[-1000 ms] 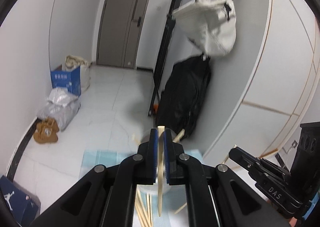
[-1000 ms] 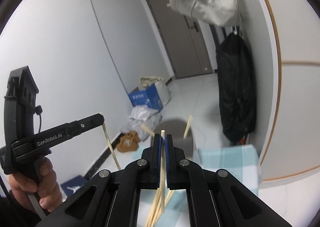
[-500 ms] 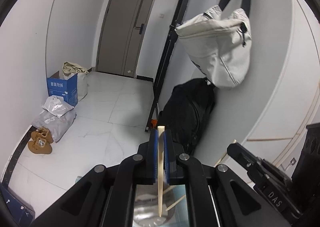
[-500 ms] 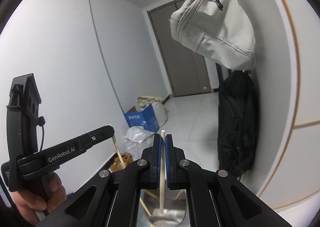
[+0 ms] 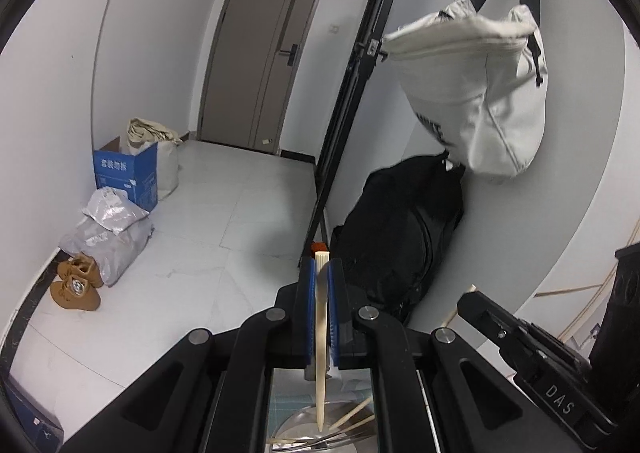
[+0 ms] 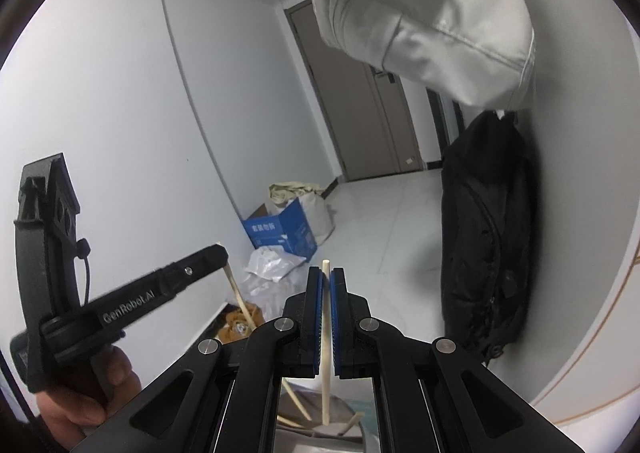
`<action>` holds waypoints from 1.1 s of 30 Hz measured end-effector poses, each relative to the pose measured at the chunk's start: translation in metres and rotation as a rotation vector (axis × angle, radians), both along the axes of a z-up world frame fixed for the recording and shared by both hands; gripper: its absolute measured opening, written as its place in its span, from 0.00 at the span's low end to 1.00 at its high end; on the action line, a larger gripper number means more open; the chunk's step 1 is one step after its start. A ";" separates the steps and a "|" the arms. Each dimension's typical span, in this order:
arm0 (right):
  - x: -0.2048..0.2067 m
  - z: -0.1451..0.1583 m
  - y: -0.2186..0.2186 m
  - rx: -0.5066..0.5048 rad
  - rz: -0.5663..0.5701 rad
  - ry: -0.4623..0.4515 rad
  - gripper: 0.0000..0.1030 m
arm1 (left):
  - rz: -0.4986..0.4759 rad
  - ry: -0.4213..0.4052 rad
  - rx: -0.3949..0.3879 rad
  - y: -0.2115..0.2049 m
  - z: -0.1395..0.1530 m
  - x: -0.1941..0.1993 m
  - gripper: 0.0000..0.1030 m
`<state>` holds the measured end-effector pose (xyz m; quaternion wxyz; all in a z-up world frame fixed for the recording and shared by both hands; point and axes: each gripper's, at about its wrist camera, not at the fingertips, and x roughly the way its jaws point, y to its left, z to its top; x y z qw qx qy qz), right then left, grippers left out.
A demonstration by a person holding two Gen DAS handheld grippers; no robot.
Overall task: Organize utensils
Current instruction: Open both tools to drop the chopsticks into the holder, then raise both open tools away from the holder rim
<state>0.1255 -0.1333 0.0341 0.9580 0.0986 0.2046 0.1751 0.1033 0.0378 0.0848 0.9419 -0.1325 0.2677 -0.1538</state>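
Both tongs had lifted up and away from the blue cloth since a second before, so more of the room showed. Left tongs were clamped on one chopstick, and right tongs were clamped on one thin stick. Each stick hung tip-down over the shiny metal bowl below. To do it well, the sticks should be kept straight and lowered slowly into place. I counted two held sticks and about three loose ones in the bowl.

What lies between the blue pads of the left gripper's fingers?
A chopstick, held upright between the left gripper's fingers, tip over a metal container; the left wrist view shows it.
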 end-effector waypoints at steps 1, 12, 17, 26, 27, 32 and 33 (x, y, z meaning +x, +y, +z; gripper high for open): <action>0.003 -0.001 0.000 -0.003 0.004 0.004 0.03 | -0.002 -0.002 0.005 -0.001 -0.001 0.001 0.02; 0.004 -0.021 0.012 -0.073 0.039 0.009 0.06 | -0.125 -0.002 0.035 -0.005 -0.011 -0.008 0.02; -0.002 -0.029 0.013 -0.060 0.075 0.044 0.09 | -0.160 0.045 0.029 0.001 -0.010 -0.011 0.06; -0.047 -0.044 -0.014 -0.015 0.024 0.060 0.70 | -0.007 0.034 0.072 0.029 -0.002 -0.044 0.61; -0.053 -0.046 -0.015 -0.016 0.025 0.061 0.72 | 0.012 0.038 0.088 0.031 -0.003 -0.049 0.65; -0.080 -0.052 -0.019 -0.012 0.038 0.064 0.81 | 0.060 0.046 0.098 0.037 -0.007 -0.071 0.74; -0.087 -0.053 -0.018 -0.012 0.043 0.057 0.86 | 0.066 0.050 0.104 0.038 -0.009 -0.076 0.74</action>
